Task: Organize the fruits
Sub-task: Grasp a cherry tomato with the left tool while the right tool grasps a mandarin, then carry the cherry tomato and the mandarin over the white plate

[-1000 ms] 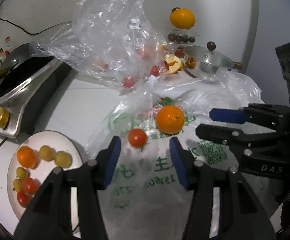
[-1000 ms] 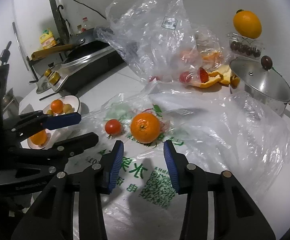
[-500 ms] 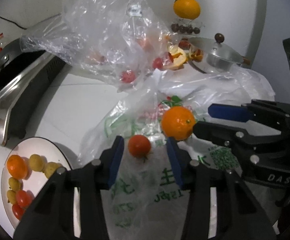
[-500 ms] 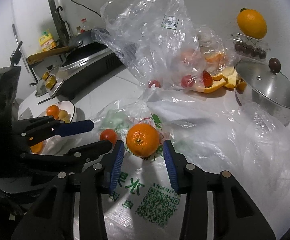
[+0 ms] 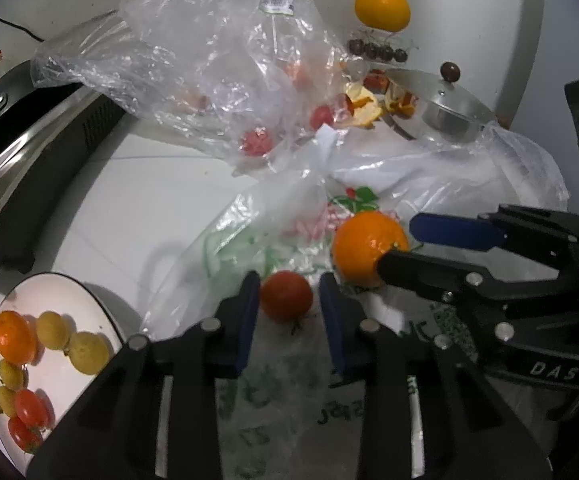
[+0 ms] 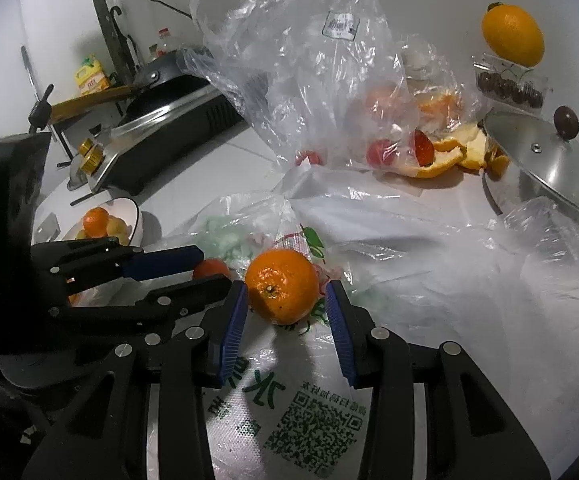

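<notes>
Tomato (image 5: 286, 295) sits between the blue pads of your left gripper (image 5: 286, 304), jaws spread to either side of it with a sliver of gap showing on each flank, so nothing is clamped. Your right gripper (image 6: 286, 308) likewise stands released, its pads flanking the orange (image 6: 281, 286) without visible contact on the right side; on the left the pad is just beside the peel and you cannot tell whether it touches. Both fruits rest on the flattened printed plastic bag (image 6: 273, 392) spread over the white counter (image 5: 137, 208), the tomato just beside the orange. To the left, the white plate (image 5: 101, 312) carries a small orange, several yellow fruits and red tomatoes. Behind, a crumpled clear bag (image 5: 209, 52) holds more red tomatoes, with orange peel (image 6: 441, 156) lying next to a steel pot lid (image 6: 549, 160). A large orange (image 6: 513, 34) rests on a clear punnet of dark fruit against the wall. A stove (image 6: 177, 120) stands at far left.
</notes>
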`<state>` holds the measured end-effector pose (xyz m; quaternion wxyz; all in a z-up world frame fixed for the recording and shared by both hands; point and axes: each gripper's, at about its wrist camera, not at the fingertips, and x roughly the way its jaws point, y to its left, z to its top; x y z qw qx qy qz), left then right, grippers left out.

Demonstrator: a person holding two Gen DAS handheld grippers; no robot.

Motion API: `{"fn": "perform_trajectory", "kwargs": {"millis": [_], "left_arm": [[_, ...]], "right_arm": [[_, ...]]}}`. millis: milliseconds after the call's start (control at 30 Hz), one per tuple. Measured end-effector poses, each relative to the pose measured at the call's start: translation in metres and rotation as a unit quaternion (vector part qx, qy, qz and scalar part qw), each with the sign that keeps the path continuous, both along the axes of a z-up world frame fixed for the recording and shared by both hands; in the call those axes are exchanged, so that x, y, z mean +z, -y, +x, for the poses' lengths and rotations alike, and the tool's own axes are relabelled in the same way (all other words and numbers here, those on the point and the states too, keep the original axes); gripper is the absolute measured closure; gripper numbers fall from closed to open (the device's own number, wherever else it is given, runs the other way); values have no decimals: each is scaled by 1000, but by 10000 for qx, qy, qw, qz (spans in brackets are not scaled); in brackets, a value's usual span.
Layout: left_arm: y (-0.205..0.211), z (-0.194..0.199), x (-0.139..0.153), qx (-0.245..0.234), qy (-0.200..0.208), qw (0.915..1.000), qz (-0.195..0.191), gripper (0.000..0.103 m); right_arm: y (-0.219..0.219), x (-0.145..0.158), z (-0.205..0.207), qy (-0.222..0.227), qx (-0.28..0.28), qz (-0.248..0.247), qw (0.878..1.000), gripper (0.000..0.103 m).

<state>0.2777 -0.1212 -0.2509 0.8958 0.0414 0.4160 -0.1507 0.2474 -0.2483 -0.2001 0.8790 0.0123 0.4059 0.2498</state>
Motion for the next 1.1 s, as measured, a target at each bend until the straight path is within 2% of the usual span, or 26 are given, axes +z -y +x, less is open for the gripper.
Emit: {"fn": "perform_trajectory", "kwargs": {"millis": [133, 367, 567, 733, 767, 867, 1100], "left_arm": [[-2, -1, -1, -5, -5, 10000, -40, 74], [-9, -7, 4, 70, 33, 9999, -116, 74], [-15, -17, 10, 85, 99, 9998, -156, 74], [-18, -24, 15, 93, 155, 9996, -201, 74], [-19, -26, 17, 90, 169, 9996, -203, 74], [-20, -30, 21, 77, 210, 9995, -217, 74], [-25, -41, 29, 71, 300, 9992, -243, 74]], "right_arm": [[-2, -3, 3, -48, -4, -4, 10000, 60], [-5, -4, 9, -67, -57, 10, 10000, 53], [-11, -5, 12, -52, -35, -64, 10000, 52], [-21, -8, 14, -31, 71, -215, 9997, 52], [-21, -10, 14, -46, 50, -252, 9997, 56], [-20, -9, 14, -41, 16, -255, 9997, 57], [-17, 6, 1, 105, -50, -224, 9997, 57]]}}
